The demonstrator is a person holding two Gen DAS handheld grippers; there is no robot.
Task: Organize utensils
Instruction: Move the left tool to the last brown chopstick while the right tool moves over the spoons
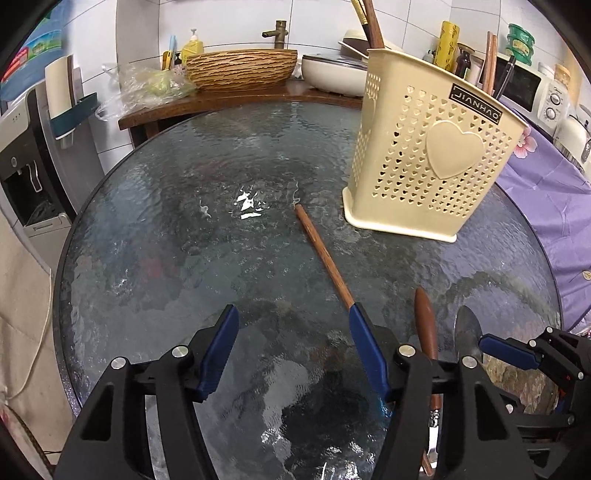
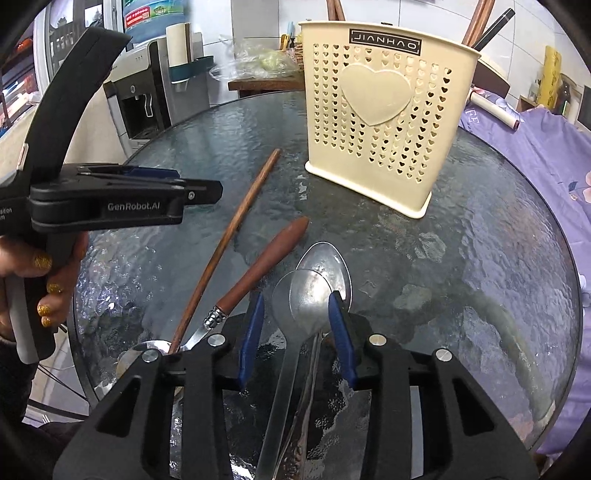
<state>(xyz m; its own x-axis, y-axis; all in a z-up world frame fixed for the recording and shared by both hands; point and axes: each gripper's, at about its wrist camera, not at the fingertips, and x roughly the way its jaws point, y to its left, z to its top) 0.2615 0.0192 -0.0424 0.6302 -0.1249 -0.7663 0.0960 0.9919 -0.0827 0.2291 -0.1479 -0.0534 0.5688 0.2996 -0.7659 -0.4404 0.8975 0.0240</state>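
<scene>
Right tongs (image 2: 295, 306) straddling two stacked metal spoons (image 2: 314, 291) flat on glass table (image 2: 461, 258), pads not yet pressing. Left tongs (image 1: 291, 332) agape, one pad beside wooden chopstick (image 1: 321, 254). Cream utensil holder (image 2: 376, 118) upright beyond.

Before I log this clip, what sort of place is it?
Most likely a home kitchen or dining corner: a faucet over a basin, a microwave, and a water dispenser beside the round glass table.
</scene>
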